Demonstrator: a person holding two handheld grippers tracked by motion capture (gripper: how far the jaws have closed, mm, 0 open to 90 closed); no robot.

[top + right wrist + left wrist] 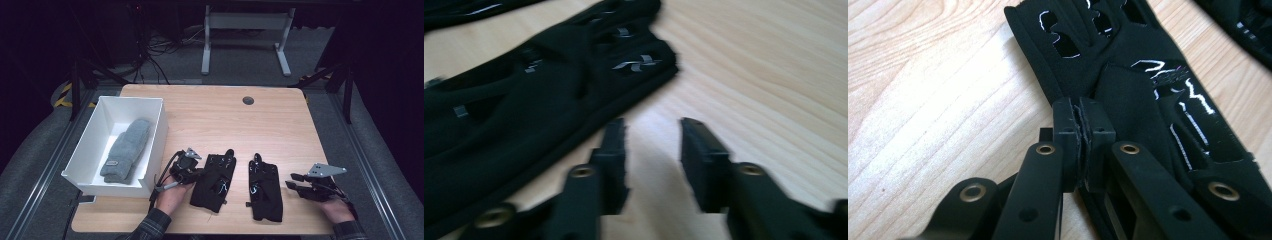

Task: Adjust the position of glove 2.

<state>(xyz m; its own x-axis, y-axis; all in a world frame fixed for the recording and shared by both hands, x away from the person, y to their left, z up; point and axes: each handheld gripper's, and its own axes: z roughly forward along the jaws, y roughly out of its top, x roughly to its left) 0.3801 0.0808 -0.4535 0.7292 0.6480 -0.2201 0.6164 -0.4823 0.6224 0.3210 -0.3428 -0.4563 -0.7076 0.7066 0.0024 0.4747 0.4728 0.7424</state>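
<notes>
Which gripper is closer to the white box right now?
Left. The left gripper sits just right of the white box, jaws shut on the left black glove. The right gripper is across the table, beyond the other black glove.

I see two black gloves with glossy markings lying flat: the left glove [214, 181] pinched at its edge between my left jaws, the right glove [265, 187] just beside my parted right jaws.

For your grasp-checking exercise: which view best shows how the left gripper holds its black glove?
The left gripper view: the left gripper shows close up, fingers shut on the glove's edge. The high view shows that gripper small, at the glove's left side. The right gripper view shows just a dark strip at its top left.
</notes>
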